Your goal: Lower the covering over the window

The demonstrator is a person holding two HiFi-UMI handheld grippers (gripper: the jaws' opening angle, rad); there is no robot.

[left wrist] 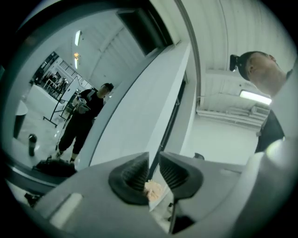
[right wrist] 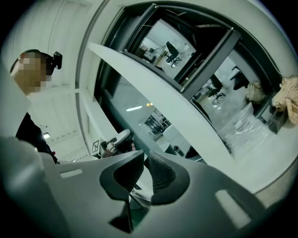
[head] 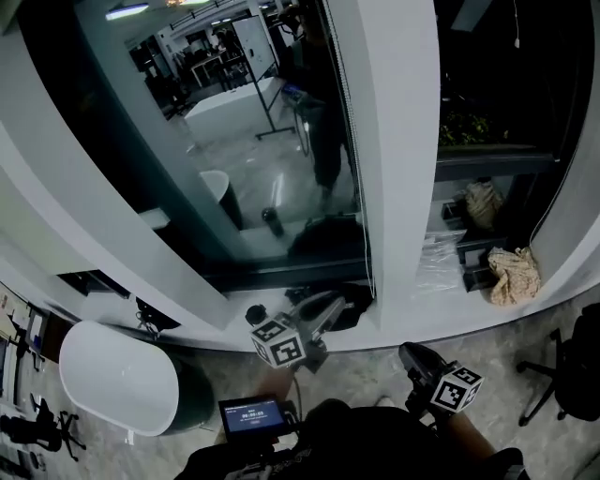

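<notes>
Glass of the window [head: 253, 131] is bare, I judge nothing lowered yet. The cord [head: 349, 141] hangs at its right edge. My left gripper [left wrist: 153, 162] and right gripper [right wrist: 145, 160] are slightly parted, both empty.

- Dim, cool-toned light fell overall; the window [head: 253, 159] glass mirrored a lit room and a ceiling lamp [head: 127, 11].
- Right of the window, the white pillar [head: 398, 141] was brightest.
- Both gripper views curved strongly, their corners black.
</notes>
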